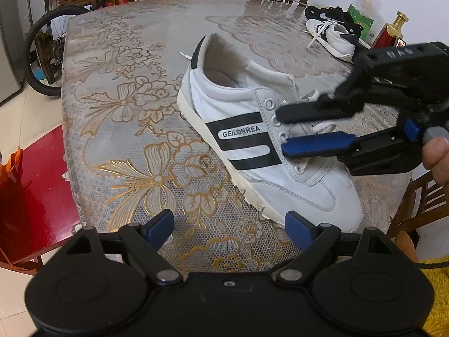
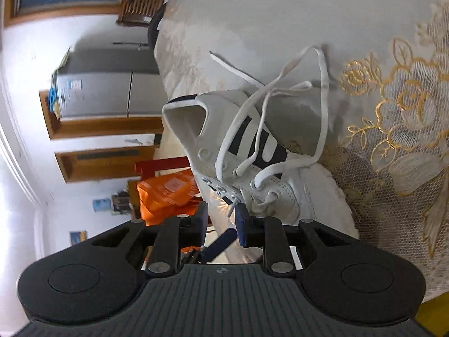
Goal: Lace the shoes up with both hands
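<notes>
**On the worktop: one shoe, half laced, both grippers at hand**

Mid-worktop, on the lace-and-gold flower cloth [image 1: 157,146], lies the white shoe [image 1: 252,146] with black side stripes and the word GEILIDNREA. Heel points far-left, toe near-right, seen from the left wrist view.

Left gripper [image 1: 228,229]: at the near edge, just short of the shoe's toe end. Blue-padded fingers spread wide, nothing between them.

Right gripper [image 1: 283,129]: comes in from the right, over the eyelet row. One black finger above, one blue-padded finger [image 1: 317,146] below, set apart with a gap between. A person's hand [image 1: 436,160] shows at the right edge behind it.

Left view only:
- far-right corner of the worktop holds a second white shoe [image 1: 334,38] with loose laces, a black shoe [image 1: 328,15] beyond it, a green packet [image 1: 363,21] and a gold-topped bottle [image 1: 393,29];
- wooden chairs at the far side; a bicycle wheel [image 1: 39,56] at far left.

Right view only (picture turned sideways):
- the white lace [image 2: 322,106] itself, threaded through the lower eyelets, its loose lengths looping off the shoe [image 2: 252,146] onto the cloth [image 2: 393,112];
- a lace tip [image 2: 232,206] sitting in the gap between the right gripper's [image 2: 222,219] fingers; fingers not closed on it, and contact cannot be made out;
- grey fridge [image 2: 109,92] and an orange bag [image 2: 168,193] in the background.

Upper eyelets on the side nearest the left camera stand empty.
</notes>
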### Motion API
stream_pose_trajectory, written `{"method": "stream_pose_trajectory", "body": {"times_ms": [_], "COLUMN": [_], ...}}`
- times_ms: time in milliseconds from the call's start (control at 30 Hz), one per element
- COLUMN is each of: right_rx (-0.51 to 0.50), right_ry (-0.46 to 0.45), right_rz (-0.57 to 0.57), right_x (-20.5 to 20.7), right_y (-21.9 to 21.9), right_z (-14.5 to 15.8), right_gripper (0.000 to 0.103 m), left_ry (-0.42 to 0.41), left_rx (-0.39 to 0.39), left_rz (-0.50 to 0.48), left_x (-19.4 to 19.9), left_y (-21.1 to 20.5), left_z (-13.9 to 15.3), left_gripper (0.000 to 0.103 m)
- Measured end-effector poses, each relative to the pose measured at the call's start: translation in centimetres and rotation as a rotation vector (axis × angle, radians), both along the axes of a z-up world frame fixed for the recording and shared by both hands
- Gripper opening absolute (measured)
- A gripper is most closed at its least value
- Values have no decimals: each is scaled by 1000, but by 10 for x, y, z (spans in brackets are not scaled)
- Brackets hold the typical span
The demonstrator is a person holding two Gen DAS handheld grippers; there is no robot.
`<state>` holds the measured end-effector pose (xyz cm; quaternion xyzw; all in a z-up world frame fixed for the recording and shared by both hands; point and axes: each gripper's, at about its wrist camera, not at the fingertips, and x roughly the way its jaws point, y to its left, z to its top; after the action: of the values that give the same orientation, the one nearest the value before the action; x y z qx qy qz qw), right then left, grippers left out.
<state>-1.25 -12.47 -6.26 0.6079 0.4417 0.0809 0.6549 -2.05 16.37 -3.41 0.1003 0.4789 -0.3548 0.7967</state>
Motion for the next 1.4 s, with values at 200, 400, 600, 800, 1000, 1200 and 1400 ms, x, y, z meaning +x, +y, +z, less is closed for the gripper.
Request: {"method": "stream_pose_trajectory", "body": {"times_ms": [200, 400, 600, 800, 1000, 1200, 1400], "right_rx": [34, 37, -139, -1, -23, -104, -225], "right_ry": [26, 135, -121, -681, -1023, -1071, -1019], "right_rz": [-23, -32, 120, 175, 164, 228, 340], "right_x": [0, -8, -20, -46, -74, -83, -87], "right_y": [0, -12, 4, 8, -2, 4, 17], "right_z": [1, -9, 37, 152, 249, 273, 274], "right_gripper": [33, 4, 3, 3, 4, 4, 5], "left_ry": [2, 5, -1, -4, 20, 37, -34], "left_rx": [2, 1, 6, 9, -33, -73, -89], "left_rz": [2, 7, 15, 4, -6, -5, 10], "left_x": [1, 1, 2, 2, 4, 5, 2], "left_y": [-1, -1, -4, -8, -9, -11, -5], "left_z": [-1, -1, -2, -2, -2, 2, 16], "left_gripper": [86, 86, 87, 88, 91, 91, 90]}}
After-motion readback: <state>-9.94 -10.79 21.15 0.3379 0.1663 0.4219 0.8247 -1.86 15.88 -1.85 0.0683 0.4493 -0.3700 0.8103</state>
